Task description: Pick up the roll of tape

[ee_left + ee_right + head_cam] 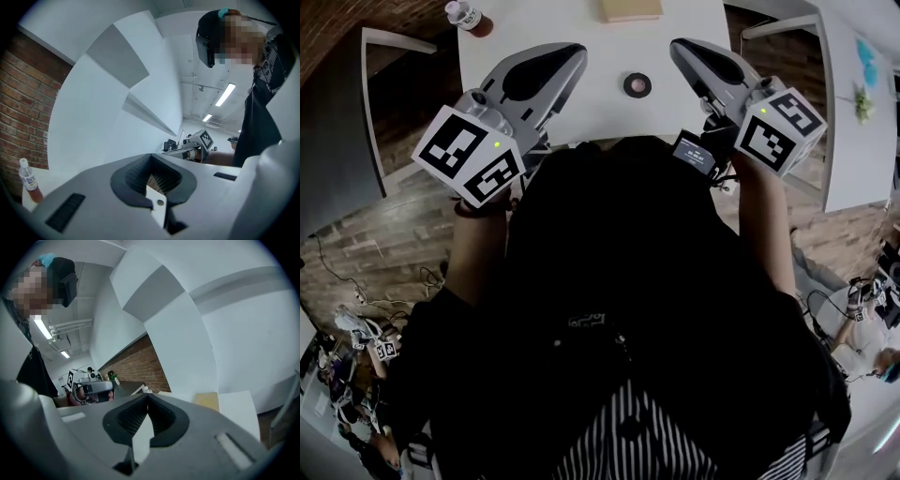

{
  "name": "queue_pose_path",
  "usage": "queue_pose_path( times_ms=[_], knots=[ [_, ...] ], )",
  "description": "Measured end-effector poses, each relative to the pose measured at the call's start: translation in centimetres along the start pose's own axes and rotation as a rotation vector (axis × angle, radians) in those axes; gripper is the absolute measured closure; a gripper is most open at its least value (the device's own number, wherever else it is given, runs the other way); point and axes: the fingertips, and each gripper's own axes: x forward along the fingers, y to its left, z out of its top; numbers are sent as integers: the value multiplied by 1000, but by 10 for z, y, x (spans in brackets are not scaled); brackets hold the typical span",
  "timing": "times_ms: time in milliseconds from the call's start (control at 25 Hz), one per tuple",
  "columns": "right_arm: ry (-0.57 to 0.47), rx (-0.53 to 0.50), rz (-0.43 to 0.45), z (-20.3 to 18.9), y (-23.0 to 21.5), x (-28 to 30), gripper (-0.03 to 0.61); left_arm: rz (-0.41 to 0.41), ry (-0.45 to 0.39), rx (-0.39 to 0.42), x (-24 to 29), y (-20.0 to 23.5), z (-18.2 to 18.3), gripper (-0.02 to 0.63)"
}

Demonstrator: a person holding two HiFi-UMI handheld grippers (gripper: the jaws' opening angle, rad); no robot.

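On the white tabletop (553,23) the roll of tape (637,84) is seen lying flat, hole up, flanked by the left claw (578,53) and right claw (678,47), both closed on nothing, the right judged marginally nearer.

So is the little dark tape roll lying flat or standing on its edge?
Lying flat: the small dark tape roll shows a full ring, hole facing up, on the white table.
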Motion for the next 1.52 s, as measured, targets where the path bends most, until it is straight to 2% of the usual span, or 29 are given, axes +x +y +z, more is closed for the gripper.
queue_pose_path(
  times_ms=[160, 360, 760, 1000, 1520],
  knots=[
    [19, 9, -15, -6, -1, 7, 574, -8, 7, -22, -4, 7, -7, 607],
    [12, 8, -5, 3, -1, -3, 573, -6, 23, -22, 0, -8, -2, 607],
    [48, -21, 77, 8, 8, 2, 572, 70, 6, -44, -15, -20, 4, 607],
    [73, -31, 91, 6, 2, 8, 572, 112, 9, -62, -23, -15, -2, 607],
    [160, -28, 129, -22, -8, 18, 477, 190, 17, -117, -40, -14, -24, 607]
  ],
)
